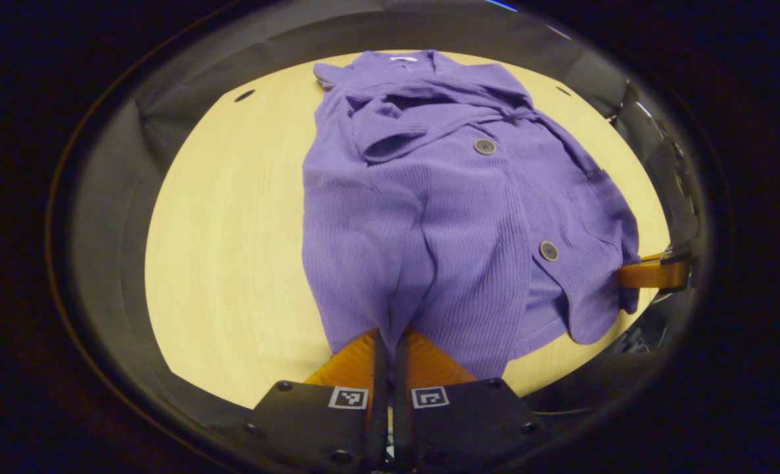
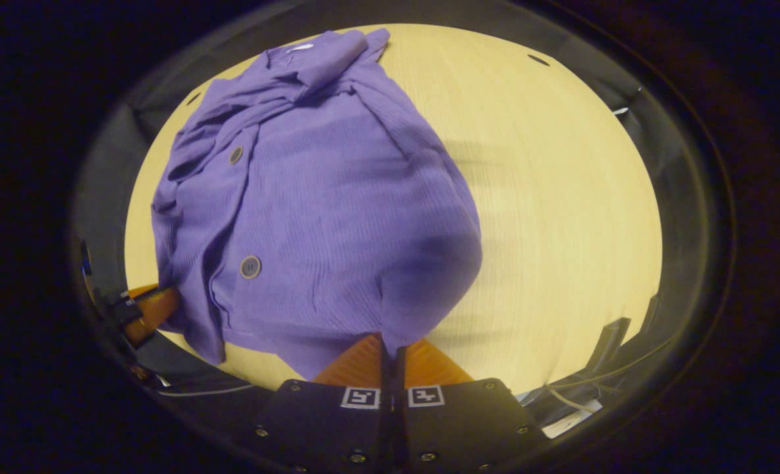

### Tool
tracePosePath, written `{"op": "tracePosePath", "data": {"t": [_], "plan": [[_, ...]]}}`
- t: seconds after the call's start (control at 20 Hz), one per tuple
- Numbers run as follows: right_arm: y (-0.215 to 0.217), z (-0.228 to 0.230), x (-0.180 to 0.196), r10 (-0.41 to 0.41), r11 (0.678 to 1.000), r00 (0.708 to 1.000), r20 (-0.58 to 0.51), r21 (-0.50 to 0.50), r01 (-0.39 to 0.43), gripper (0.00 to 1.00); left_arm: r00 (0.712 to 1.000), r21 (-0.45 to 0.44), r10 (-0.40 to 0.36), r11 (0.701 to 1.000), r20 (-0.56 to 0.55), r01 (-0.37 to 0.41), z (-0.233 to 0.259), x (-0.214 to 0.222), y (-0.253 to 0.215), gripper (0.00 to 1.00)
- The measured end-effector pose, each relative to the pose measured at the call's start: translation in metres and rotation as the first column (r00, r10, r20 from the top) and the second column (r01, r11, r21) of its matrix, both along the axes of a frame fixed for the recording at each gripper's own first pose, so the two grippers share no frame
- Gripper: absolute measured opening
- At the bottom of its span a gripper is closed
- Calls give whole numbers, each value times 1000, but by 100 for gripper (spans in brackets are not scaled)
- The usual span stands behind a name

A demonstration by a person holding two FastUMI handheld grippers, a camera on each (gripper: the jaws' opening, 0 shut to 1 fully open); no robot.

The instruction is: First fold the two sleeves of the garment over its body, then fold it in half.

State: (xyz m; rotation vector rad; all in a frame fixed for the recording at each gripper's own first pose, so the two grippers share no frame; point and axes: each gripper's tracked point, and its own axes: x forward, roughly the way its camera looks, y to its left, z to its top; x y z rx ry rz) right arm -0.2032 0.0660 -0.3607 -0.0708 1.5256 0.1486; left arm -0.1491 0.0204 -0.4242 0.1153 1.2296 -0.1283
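Garment [image 1: 455,217] pinched between both claws

**Colours and patterns on the folding table**

The garment [image 1: 442,217] is showing a uniform purple with a fine ribbed weave, darkening to violet in its folds; its buttons [image 1: 484,146] are appearing grey with darker centres; the table [image 1: 232,230] is displaying a pale yellow wood grain running in soft streaks; small dark holes [image 1: 245,95] are dotting its far edge; the square markers [image 2: 361,397] are presenting black-and-white block patterns on black housings.
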Motion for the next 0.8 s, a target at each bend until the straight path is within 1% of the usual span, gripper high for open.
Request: {"op": "tracePosePath", "data": {"t": [0.2, 0.3, 0.55, 0.8], "plan": [[11, 27, 45, -30, 999, 995, 100, 44, 25, 1, 994, -70, 99, 993, 44, -96, 26, 30, 1, 10], [17, 40, 67, -42, 997, 989, 142, 62, 34, 1, 990, -92, 127, 988, 67, -120, 39, 46, -1, 10], [27, 73, 124, -53, 995, 969, 240, 100, 29, 1, 982, -95, 108, 991, 158, -94, 74, 94, -8, 10], [36, 93, 173, -56, 993, 950, 307, 114, 22, 1, 966, -97, 103, 992, 237, -81, 102, 150, -14, 10]]}}
